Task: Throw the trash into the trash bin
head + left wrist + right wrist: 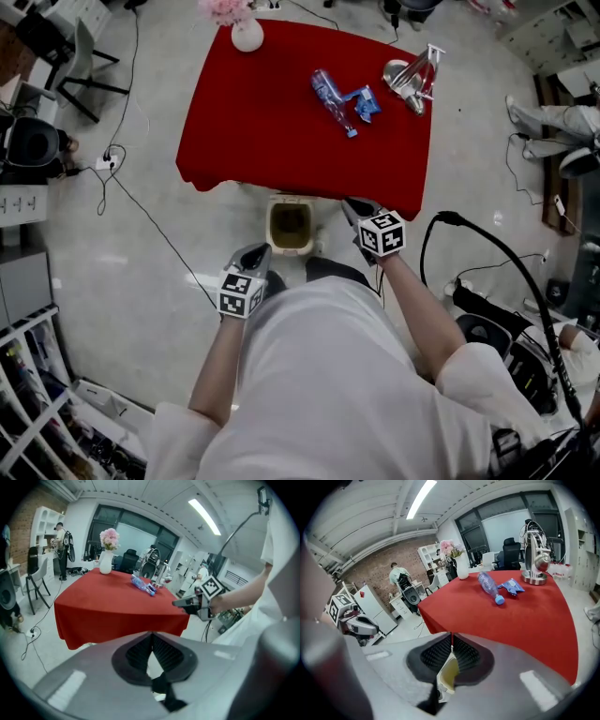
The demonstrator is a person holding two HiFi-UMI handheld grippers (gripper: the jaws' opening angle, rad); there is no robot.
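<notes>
Red table [244, 122] bearing a vase [247, 36], a chrome stand [412, 77] and, touching a blue wrapper [364, 101], the plastic bottle [333, 101]. The bottle lies flat, its long axis diagonal and its cap toward the near edge. The trash bin [290, 225] stands on the floor at that edge, between the left gripper [255, 251] and the right gripper [354, 208], both closed and empty.

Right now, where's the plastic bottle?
In the head view the bottle lies on the red table, right of centre, beside the blue wrapper.
</notes>
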